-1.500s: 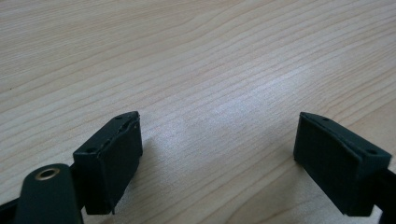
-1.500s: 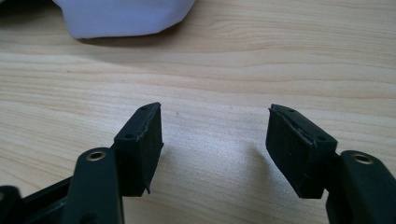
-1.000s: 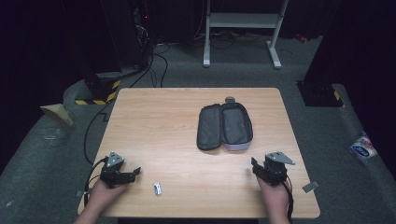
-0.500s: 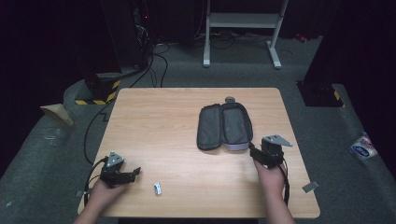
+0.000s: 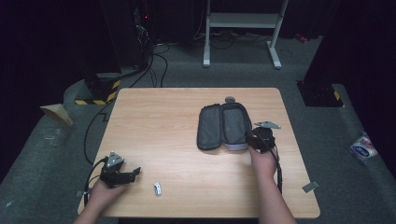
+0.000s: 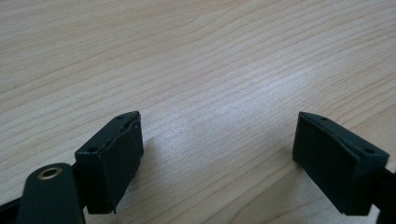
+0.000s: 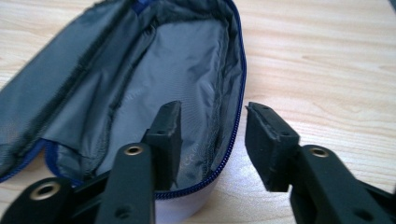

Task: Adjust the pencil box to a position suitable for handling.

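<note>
Pouch: a grey zip pouch (image 5: 223,127) lies unzipped and spread flat on the right half of the table (image 5: 159,116), long axis running from the near edge to the far edge.
Pouch inside: grey lining, blue zip edge (image 7: 239,93), nothing seen inside.
Right gripper (image 5: 252,138): jaws have just been closing, a moderate gap remains, straddling the pouch's near right rim; pads not pressing on it.
Left gripper (image 5: 133,171): jaws wide apart, over bare wood, holding nothing.
Small white object (image 5: 158,188): near the front edge, just right of the left gripper.
</note>
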The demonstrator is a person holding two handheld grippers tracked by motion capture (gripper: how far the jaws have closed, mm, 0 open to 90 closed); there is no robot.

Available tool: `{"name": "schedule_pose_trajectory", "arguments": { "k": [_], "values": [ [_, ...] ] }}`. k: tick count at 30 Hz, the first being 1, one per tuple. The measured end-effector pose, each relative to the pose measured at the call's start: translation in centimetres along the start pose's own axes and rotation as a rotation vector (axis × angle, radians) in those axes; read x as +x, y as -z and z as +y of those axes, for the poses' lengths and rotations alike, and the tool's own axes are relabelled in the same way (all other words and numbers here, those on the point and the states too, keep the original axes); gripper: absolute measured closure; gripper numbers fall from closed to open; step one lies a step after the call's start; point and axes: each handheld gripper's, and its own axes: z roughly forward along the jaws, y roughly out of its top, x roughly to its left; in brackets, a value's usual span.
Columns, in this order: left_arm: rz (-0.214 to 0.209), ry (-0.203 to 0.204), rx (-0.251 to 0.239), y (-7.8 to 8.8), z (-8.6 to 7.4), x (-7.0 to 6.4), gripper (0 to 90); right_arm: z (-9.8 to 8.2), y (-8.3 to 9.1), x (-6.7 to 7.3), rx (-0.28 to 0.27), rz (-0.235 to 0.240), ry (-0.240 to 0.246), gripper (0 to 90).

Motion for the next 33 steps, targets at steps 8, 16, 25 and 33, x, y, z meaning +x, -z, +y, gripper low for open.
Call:
{"name": "schedule_pose_trajectory", "arguments": {
  "k": [8, 16, 25, 33],
  "values": [
    [0.0, 0.003, -0.003, 0.0, 0.0, 0.0, 16.4, -0.7, -0.1, -0.2, 0.009, -0.001, -0.015, 74.5],
    [0.0, 0.0, 0.001, 0.0, 0.0, 0.0, 16.4, -3.1, 0.8, 0.5, -0.007, 0.039, -0.001, 78.8],
    [0.001, 0.0, 0.001, 0.0, 0.0, 0.0, 16.4, -4.8, 2.9, 1.8, -0.057, 0.072, 0.024, 78.7],
    [0.001, 0.0, 0.0, 0.0, 0.0, 0.0, 16.4, -6.0, 4.0, 3.2, -0.074, 0.113, 0.041, 78.5]
  ]
}}
